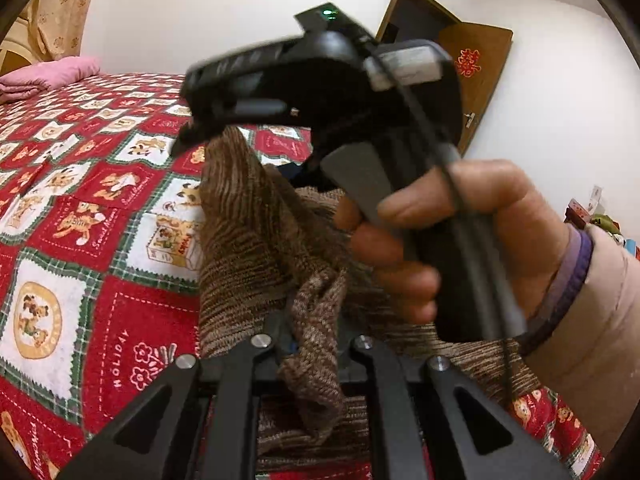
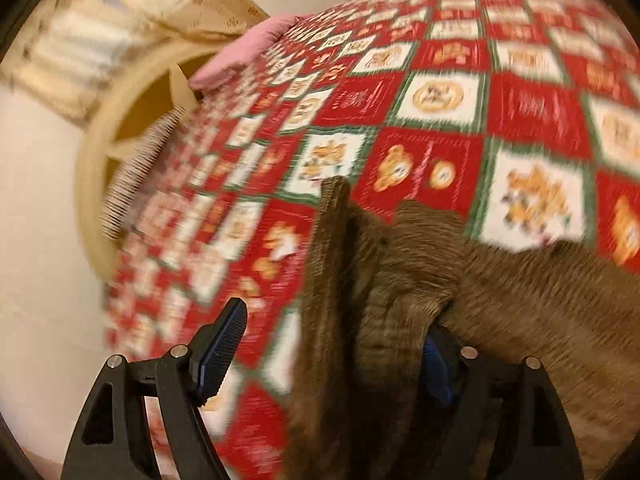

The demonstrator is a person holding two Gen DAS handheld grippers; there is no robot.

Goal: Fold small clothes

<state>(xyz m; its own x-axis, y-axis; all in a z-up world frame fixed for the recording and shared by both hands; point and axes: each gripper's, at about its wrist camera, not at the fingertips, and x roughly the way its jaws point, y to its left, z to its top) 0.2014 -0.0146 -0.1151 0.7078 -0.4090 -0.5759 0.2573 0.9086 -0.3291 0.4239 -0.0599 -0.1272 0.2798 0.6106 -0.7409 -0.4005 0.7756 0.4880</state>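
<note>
Your left tool (image 1: 308, 344) was clamped on a fold of the brown knitted garment (image 1: 256, 240), lifting it above the red patchwork bedspread (image 1: 92, 200). Your right tool (image 2: 332, 356) stood with its jaws apart, the garment (image 2: 384, 280) hanging between them and lying against only the right-hand pad. Your right hand (image 1: 452, 236) gripped that tool's handle just beyond the left one.

A bedroom in a home: a bed (image 1: 100, 208) spread with a red, white and green holiday quilt fills the room, a pink pillow (image 1: 48, 76) lies at its head, patterned cream curtains (image 1: 60, 8) hang behind, and a wooden door (image 1: 476, 76) bears a red paper decoration (image 1: 470, 62).
</note>
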